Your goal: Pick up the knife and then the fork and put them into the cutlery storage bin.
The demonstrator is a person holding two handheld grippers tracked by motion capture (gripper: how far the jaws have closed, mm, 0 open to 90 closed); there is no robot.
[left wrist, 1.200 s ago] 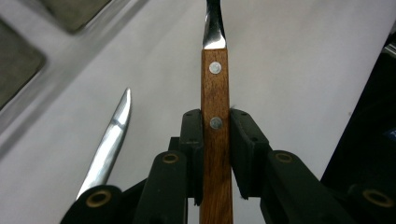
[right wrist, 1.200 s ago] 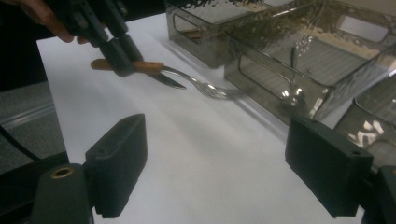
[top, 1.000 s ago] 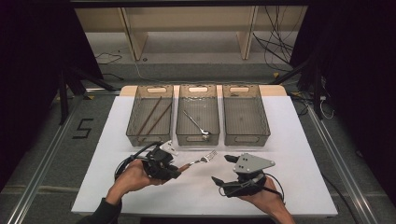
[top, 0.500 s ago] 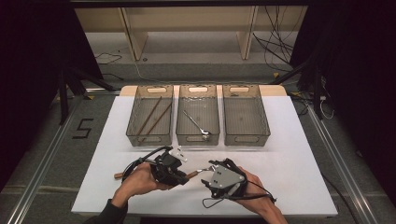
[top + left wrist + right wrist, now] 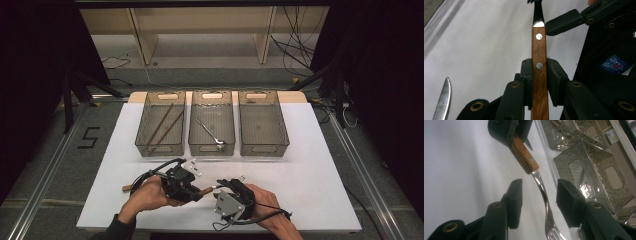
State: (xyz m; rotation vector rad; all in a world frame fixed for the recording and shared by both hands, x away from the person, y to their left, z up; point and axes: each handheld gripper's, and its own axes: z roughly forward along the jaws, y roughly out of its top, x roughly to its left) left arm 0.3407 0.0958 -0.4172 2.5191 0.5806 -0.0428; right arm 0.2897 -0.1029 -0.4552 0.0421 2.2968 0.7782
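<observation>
Left tool (image 5: 192, 187): clamped on the wooden handle of a steel fork with a wooden, two-rivet handle (image 5: 539, 75); in the left gripper view the pads sit flat against both sides of the handle, at the lower rivet.

Right tool (image 5: 537, 200): jaws apart and just been closing, with the fork's bare steel neck running between them; in the right gripper view a gap shows on either side of the metal, so no pad presses on it.

Fork, relative to the tools: the handle end sticks out of the left tool toward 5 o'clock in the right gripper view, and the neck curves down between the right tool's jaws, with the tines at 6 o'clock, near the bottom edge.

Fork, on the scene: held above the white desk (image 5: 320, 165), at about 6 o'clock from the middle clear plastic bin (image 5: 211, 122), between the person's two hands.

Hands: the left hand (image 5: 147, 195) and the right hand (image 5: 265, 205) come in from 6 o'clock in the high view, the tools facing each other.

Serrated steel knife blade (image 5: 442, 100): lies on the desk at 8 o'clock in the left gripper view, apart from the fork.

Bins: three clear bins in a row at 12 o'clock from the hands; the left bin (image 5: 161, 125) holds brown sticks, the middle one a metal utensil.
</observation>
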